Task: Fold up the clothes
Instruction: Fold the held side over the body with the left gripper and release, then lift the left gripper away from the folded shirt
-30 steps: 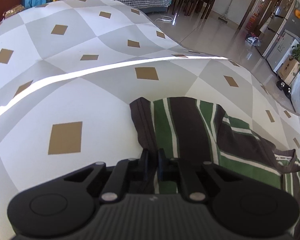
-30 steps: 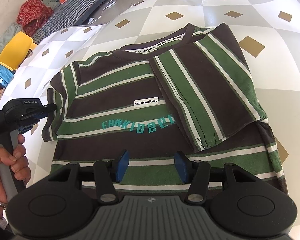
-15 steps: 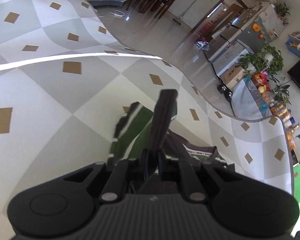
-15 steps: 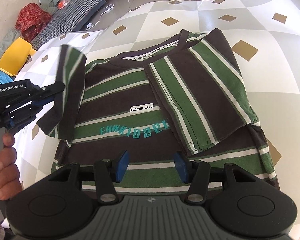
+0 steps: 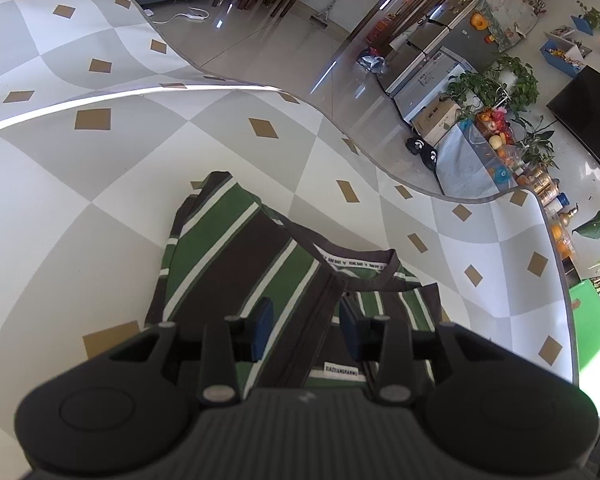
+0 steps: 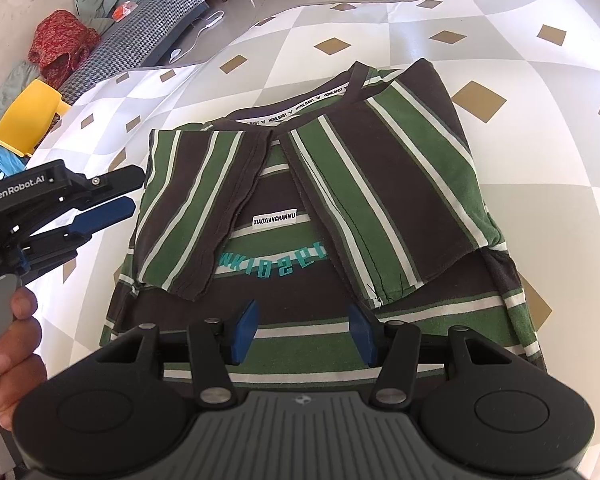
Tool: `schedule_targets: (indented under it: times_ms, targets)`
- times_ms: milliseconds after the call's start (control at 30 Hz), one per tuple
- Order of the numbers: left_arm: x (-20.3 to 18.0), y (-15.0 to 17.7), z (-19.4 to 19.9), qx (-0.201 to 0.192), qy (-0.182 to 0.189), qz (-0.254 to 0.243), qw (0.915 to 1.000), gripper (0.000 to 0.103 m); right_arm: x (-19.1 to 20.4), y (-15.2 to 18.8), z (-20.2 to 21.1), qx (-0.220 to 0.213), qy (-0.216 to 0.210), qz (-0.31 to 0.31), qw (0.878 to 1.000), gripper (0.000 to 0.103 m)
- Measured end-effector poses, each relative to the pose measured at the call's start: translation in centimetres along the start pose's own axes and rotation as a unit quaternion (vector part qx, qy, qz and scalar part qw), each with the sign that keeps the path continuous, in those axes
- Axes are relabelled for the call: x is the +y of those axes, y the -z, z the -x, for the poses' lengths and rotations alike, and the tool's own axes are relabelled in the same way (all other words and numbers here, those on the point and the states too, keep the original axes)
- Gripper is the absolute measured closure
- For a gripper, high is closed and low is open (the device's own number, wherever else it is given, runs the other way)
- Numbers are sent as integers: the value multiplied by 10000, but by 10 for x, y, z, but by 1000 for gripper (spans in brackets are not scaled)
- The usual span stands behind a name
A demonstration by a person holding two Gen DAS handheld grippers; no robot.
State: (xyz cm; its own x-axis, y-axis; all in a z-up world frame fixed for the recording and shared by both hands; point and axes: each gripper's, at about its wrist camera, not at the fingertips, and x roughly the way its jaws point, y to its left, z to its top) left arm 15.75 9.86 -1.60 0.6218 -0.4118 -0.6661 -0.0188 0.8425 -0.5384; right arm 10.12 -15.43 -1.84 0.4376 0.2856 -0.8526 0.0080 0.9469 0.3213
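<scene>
The green, brown and white striped cotton T-shirt (image 6: 324, 216) lies on the checked tablecloth (image 6: 420, 20), both sleeves folded inward over its teal lettering, hem hidden behind the right gripper (image 6: 304, 332), whose jaws stand spread and empty, while the left gripper (image 6: 118, 194) is opening, gripping nothing.

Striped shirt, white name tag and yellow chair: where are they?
striped shirt (image 6: 380, 168): right wrist view, folded-in right sleeve.
white name tag (image 6: 275, 221): right wrist view, middle of label.
yellow chair (image 6: 30, 116): right wrist view, its seat.

Bare tablecloth (image 6: 380, 20) rings the shirt (image 6: 340, 184); only the left claw (image 6: 116, 200) crowds its left edge
</scene>
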Motion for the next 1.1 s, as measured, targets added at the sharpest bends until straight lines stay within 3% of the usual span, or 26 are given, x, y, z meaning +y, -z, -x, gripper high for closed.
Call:
schedule_targets:
  times_ms: [533, 633, 867, 1100]
  targets:
    - [10, 25, -33, 542, -609, -208, 9965, 59, -9, 3, -11, 198, 70, -181, 9996, 53]
    - [4, 29, -34, 512, -654, -422, 9956, 53, -8, 3, -12, 184, 87, -117, 9997, 52]
    - [-15, 39, -37, 509, -804, -885, 9915, 26, -6, 4, -13, 145, 77, -57, 9998, 49]
    - [-25, 46, -41, 492, -947, -1062, 9886, 16, -4, 6, -13, 127, 90, 76, 9998, 47]
